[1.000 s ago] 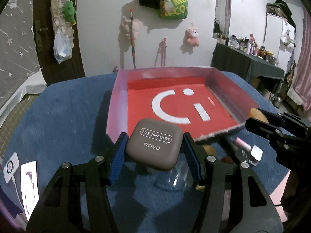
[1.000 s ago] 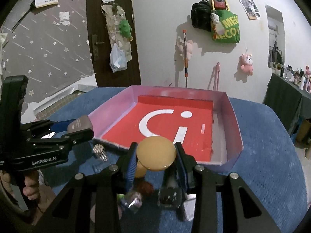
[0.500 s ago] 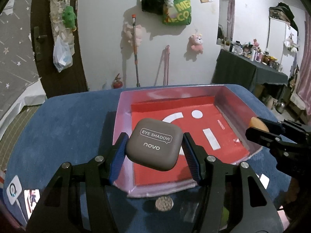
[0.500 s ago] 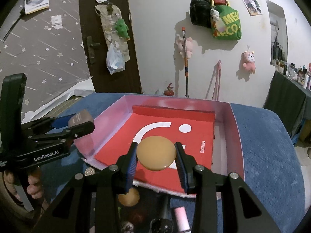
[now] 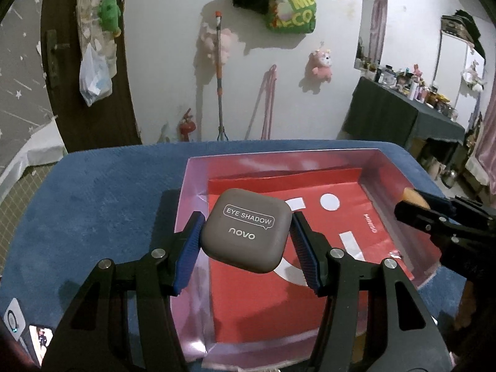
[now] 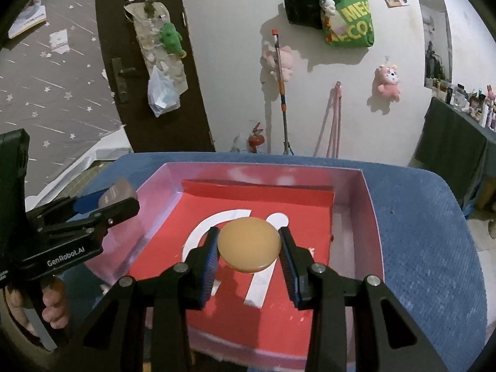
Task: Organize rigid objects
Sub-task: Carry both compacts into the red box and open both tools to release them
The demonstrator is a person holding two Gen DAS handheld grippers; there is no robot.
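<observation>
The left gripper (image 5: pixel 246 241) squeezes the eye shadow case (image 5: pixel 246 238) and the right gripper (image 6: pixel 248 249) squeezes the round tan compact (image 6: pixel 248 244), both above the red box (image 6: pixel 370 217) (probably to drop them in).

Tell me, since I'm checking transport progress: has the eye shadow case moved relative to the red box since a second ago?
Yes. The eye shadow case, gripped by the left gripper, went from before the red box's near edge to above its floor.
</observation>
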